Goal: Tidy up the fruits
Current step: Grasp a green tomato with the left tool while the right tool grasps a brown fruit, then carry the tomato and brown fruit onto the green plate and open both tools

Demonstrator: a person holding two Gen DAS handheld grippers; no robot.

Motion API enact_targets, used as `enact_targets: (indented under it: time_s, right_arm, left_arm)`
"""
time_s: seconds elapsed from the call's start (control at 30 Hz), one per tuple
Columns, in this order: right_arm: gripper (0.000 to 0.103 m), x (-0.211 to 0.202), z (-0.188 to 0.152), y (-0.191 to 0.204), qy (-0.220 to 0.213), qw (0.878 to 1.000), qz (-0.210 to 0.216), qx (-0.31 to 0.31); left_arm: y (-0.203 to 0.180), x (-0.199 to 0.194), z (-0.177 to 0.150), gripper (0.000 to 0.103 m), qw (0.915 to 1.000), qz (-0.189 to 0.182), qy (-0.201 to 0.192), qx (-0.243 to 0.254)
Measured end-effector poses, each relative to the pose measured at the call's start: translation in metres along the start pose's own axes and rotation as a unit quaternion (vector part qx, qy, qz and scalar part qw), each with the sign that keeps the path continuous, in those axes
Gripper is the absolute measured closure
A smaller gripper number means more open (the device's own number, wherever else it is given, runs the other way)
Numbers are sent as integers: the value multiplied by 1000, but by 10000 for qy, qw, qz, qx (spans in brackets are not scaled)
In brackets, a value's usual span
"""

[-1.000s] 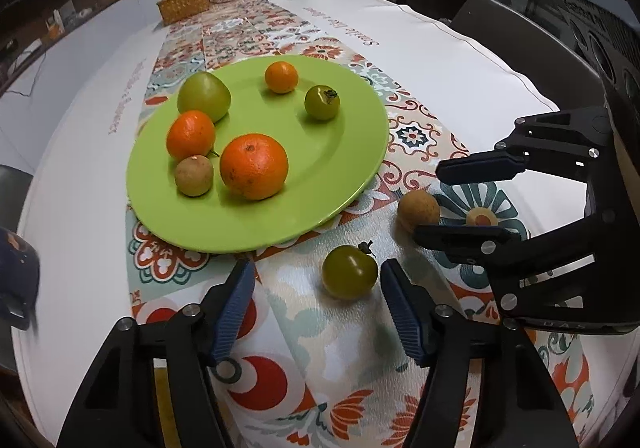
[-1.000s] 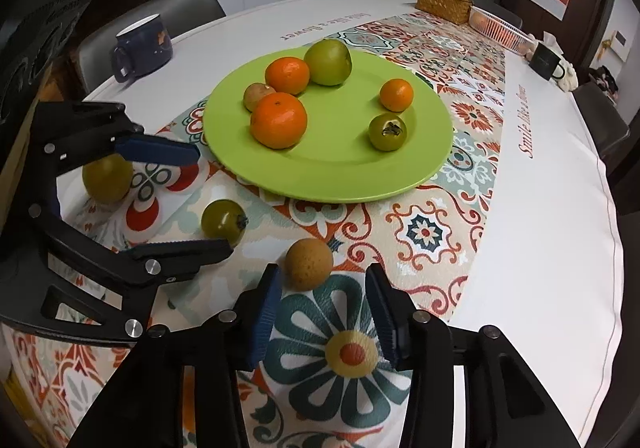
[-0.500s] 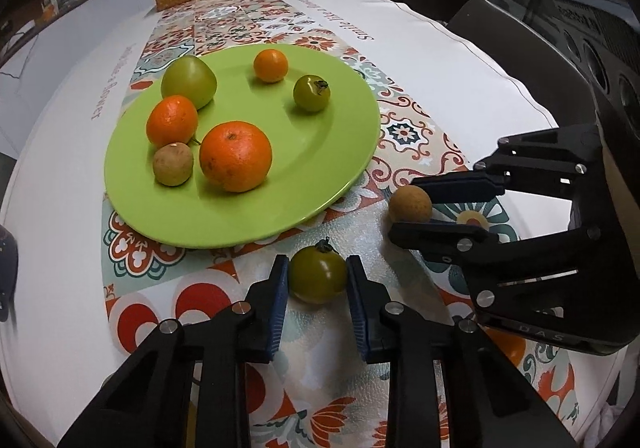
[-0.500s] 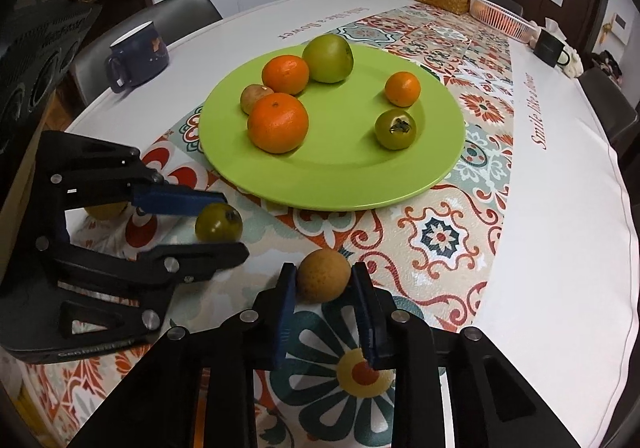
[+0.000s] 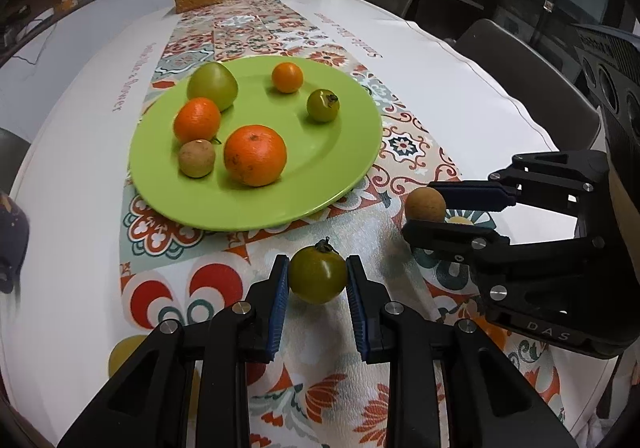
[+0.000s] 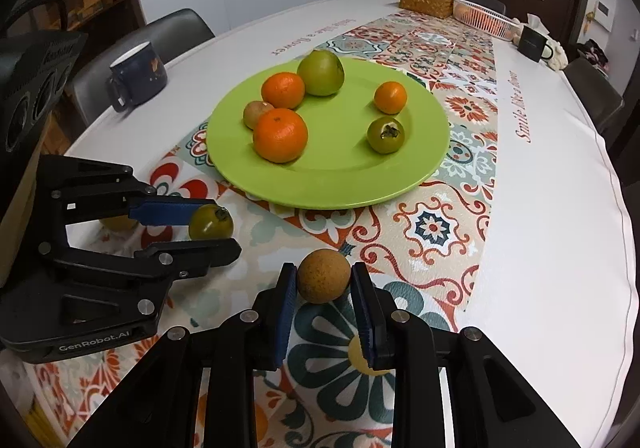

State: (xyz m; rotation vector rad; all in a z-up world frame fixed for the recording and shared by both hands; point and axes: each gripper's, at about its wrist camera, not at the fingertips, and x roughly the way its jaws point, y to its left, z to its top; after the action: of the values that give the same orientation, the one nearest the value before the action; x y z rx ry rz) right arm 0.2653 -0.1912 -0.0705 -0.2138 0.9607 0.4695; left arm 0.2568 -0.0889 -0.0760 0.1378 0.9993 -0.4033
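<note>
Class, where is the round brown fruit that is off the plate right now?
The brown fruit sits between the right gripper fingers, near the green plate, right of the green persimmon.

Right tongs (image 6: 324,302) clamp a round brown fruit (image 6: 323,276) above the patterned tabletop (image 6: 560,248), while the left tongs (image 6: 208,228) grip a small green fruit (image 6: 211,223) nearby, just short of a green plate (image 6: 344,184) holding six fruits.

Left tool (image 5: 318,280) and right tool (image 6: 324,284) side by side, each apparently clamped on a fruit
</note>
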Motion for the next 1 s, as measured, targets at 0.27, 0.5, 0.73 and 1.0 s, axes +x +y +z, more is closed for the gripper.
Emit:
enact_targets:
  time_s: [0.27,0.5,0.73,1.0]
  right_arm:
    - [74,-20,0,7,-233,9996,-69,113]
    - [74,-44,3,12,-525,9981,-180,266]
    - [74,-66,6,15,-803,9956,-267,396]
    - [74,-89,19,19,-1143,9920,-304,435]
  left_arm:
    - [2,-24,-4,75,9995,164,-240,-144]
    - [3,-49,-5,75,9981,297,-478,-243]
    - [3,-75,-2,75,9961,343,-775,-245]
    - [3,-99,13,75,9929,382,-1114,-172]
